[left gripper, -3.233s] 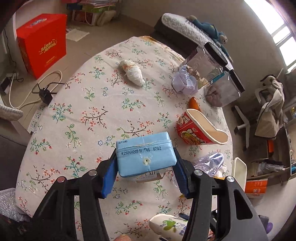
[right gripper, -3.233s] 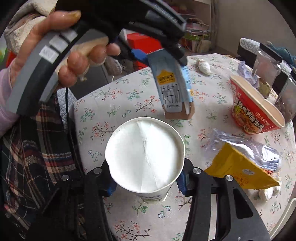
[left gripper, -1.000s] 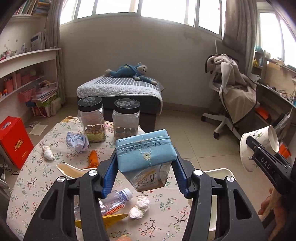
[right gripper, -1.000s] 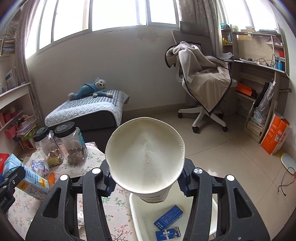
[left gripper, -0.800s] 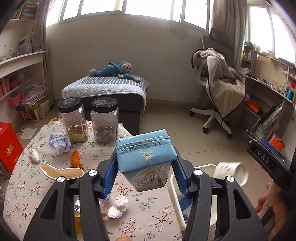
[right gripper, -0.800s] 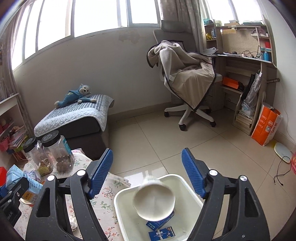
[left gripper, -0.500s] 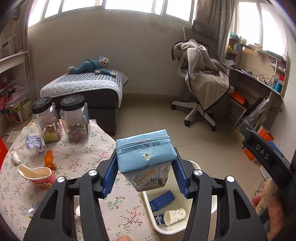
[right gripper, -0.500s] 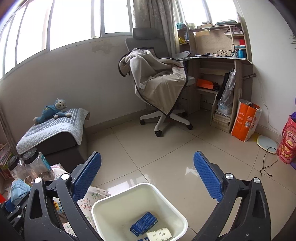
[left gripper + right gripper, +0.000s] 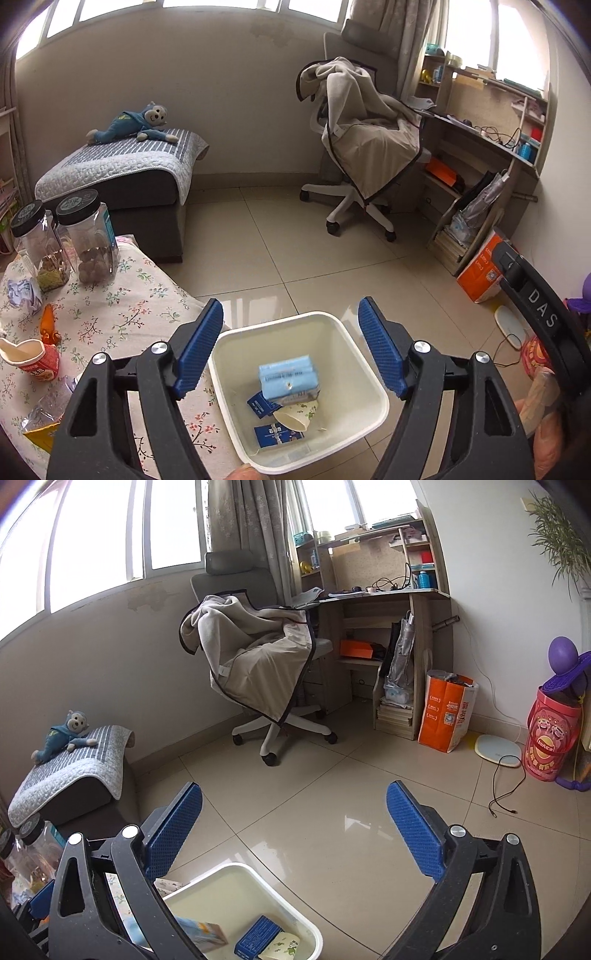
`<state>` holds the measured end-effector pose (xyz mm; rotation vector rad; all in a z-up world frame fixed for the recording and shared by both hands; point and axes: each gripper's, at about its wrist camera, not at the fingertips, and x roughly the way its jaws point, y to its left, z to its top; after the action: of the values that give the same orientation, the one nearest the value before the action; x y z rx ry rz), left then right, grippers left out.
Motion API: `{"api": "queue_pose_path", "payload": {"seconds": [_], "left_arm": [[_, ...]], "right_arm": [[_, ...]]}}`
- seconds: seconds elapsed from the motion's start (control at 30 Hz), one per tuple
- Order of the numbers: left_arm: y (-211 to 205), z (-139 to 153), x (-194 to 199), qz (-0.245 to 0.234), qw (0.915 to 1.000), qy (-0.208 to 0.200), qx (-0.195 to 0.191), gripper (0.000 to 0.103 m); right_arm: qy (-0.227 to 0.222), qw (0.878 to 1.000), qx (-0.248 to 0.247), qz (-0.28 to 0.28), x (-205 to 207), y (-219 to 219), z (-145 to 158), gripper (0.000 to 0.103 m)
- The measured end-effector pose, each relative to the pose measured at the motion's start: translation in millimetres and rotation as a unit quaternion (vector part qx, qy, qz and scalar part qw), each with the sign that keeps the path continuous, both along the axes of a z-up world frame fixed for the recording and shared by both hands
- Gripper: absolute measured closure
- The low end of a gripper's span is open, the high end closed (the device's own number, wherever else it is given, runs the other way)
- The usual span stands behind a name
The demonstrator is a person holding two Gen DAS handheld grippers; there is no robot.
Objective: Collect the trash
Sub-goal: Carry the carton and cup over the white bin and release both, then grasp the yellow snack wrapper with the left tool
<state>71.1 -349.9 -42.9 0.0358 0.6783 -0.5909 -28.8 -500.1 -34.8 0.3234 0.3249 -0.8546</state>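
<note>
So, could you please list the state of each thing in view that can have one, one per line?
left gripper: open, its jaws just opened, nothing between them.
right gripper: open, empty.
white bin: uncovered, partly filled.
blue carton: inside the bin, on top of the other trash.
paper cup: on its side in the bin.
two jars: upright, lids on.
red noodle cup: on the table, open.

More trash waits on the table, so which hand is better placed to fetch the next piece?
Probably left: the left gripper is open beside the table; the right gripper faces the floor.
</note>
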Motion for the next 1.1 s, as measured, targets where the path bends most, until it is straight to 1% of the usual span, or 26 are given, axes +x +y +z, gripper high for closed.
{"api": "queue_pose_path", "payload": {"seconds": [0.13,0.23,0.4,0.57,0.7,0.83,0.9,0.97,1.0,1.07,1.1], "left_arm": [[7.5,1.7,-2.9,0.009,0.9999,-0.012,0.006,0.025],[19.6,3.9,-1.5,0.024,0.9993,-0.023,0.018,0.024],[50.5,6.7,5.1,0.048,0.9975,-0.035,0.037,0.020],[85.8,-0.4,16.3,0.079,0.9942,-0.030,0.067,0.018],[114.0,-11.1,26.2,0.096,0.9903,-0.021,0.098,0.015],[140.5,-27.9,41.4,0.084,0.9850,0.015,0.150,0.015],[154.7,-41.0,47.1,0.061,0.9795,0.043,0.187,0.015],[170.7,-58.3,52.2,0.032,0.9697,0.080,0.229,0.015],[179.3,-68.1,54.3,0.019,0.9633,0.100,0.248,0.015],[194.6,-88.4,56.5,-0.010,0.9473,0.140,0.288,0.015],[200.2,-97.9,55.2,-0.017,0.9410,0.145,0.305,0.015]], "right_arm": [[0.008,1.000,-0.003,0.008,0.2,4.6,-0.2,0.007],[0.014,1.000,-0.011,0.018,5.0,13.4,1.6,0.007],[0.047,0.997,-0.026,0.058,23.1,35.3,-0.8,0.007],[0.074,0.991,-0.057,0.094,42.3,67.9,-2.1,0.007],[0.091,0.986,-0.074,0.122,57.5,96.4,-5.3,0.007],[0.114,0.977,-0.078,0.164,72.9,120.8,-10.7,0.007],[0.126,0.972,-0.078,0.181,79.4,130.4,-14.3,0.007],[0.141,0.968,-0.075,0.195,85.7,137.0,-17.8,0.007],[0.147,0.966,-0.072,0.201,88.2,139.3,-19.7,0.007],[0.155,0.963,-0.064,0.212,93.1,143.1,-22.6,0.007],[0.159,0.961,-0.057,0.219,95.5,144.7,-24.9,0.007]]}}
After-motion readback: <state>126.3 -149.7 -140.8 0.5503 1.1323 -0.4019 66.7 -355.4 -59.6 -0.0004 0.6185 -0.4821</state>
